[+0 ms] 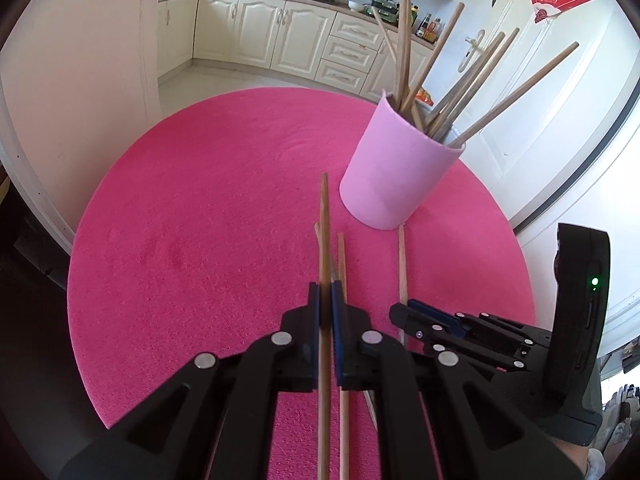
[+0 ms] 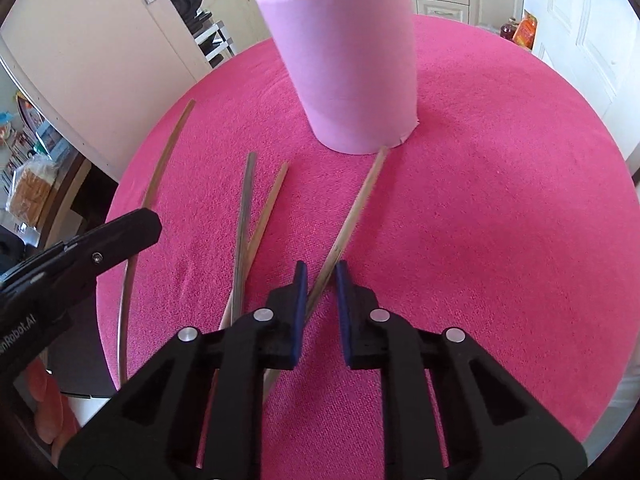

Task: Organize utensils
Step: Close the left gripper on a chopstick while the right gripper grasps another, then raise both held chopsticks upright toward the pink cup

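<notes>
1. Left wrist view: the left claw is pinched shut on one chopstick, which runs straight forward between the pads, its tip pointing toward the cup and stopping short of it.
2. The cup lies ahead and to the right of that claw. It stands upright on the pink desk, so the held stick's long axis would need tipping toward vertical to go in.
3. Right wrist view: the right claw is narrowly open, its pads on either side of a loose stick and not yet closed on it. That stick lies flat, its far tip just at the cup's base, its long axis slanting forward and right.
4. The cup is straight ahead of the right claw. I judge the right claw nearer to it, though only the left one has a load.
5. Count, right view: four sticks outside the cup — the curved-looking one at far left, held by the left claw, a grey one, a tan one crossing under it, and the one between the right pads.
6. One cup. About ten sticks already stand in it; the exact number is hard to tell.
</notes>
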{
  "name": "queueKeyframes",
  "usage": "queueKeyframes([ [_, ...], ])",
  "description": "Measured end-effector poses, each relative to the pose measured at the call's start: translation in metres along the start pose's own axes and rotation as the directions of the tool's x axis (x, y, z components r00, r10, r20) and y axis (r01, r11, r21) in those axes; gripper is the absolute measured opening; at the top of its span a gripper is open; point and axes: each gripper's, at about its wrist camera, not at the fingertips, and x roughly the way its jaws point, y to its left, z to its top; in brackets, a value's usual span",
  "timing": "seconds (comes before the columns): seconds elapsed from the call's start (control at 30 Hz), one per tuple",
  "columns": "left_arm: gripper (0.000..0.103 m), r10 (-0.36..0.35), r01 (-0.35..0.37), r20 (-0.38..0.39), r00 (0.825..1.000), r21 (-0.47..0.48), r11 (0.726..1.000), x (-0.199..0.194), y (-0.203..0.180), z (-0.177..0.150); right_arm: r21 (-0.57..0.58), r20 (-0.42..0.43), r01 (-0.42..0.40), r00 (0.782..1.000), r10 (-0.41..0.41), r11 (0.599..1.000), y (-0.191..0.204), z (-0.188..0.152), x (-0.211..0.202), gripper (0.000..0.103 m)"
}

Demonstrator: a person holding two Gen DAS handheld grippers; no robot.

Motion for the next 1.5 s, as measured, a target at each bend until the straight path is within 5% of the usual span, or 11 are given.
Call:
queueKeyframes([
  [0.37,0.006,-0.042,0.041,0.005,0.999,0.025,0.999,0.003,-0.019,-0.002,0.071,0.082,-0.111,0.991,0.105,0.991,-0.039,-0.018,-0.029,0.006],
  [0.63,0.006,-0.145,0.134,0.162,0.976,0.079,0.988,-0.017,-0.042,0.002,-0.027,0.299,-0.231,0.927,0.228,0.973,-0.035,-0.025,-0.086,0.006],
  [0.87,0.006,-0.222,0.185,0.36,0.906,0.133,0.974,-0.039,-0.061,0.013,-0.146,0.518,-0.219,0.814,0.263,0.965,-0.018,-0.017,-0.131,0.006],
  [1.33,0.006,-0.247,0.213,0.661,0.709,0.133,0.968,-0.071,-0.072,0.079,-0.273,0.805,-0.146,0.507,0.309,0.951,0.002,0.042,-0.16,0.006],
  [1.5,0.006,-0.225,0.201,0.72,0.656,0.121,0.972,-0.063,-0.068,0.106,-0.252,0.862,-0.14,0.417,0.288,0.958,-0.005,0.064,-0.153,0.006],
])
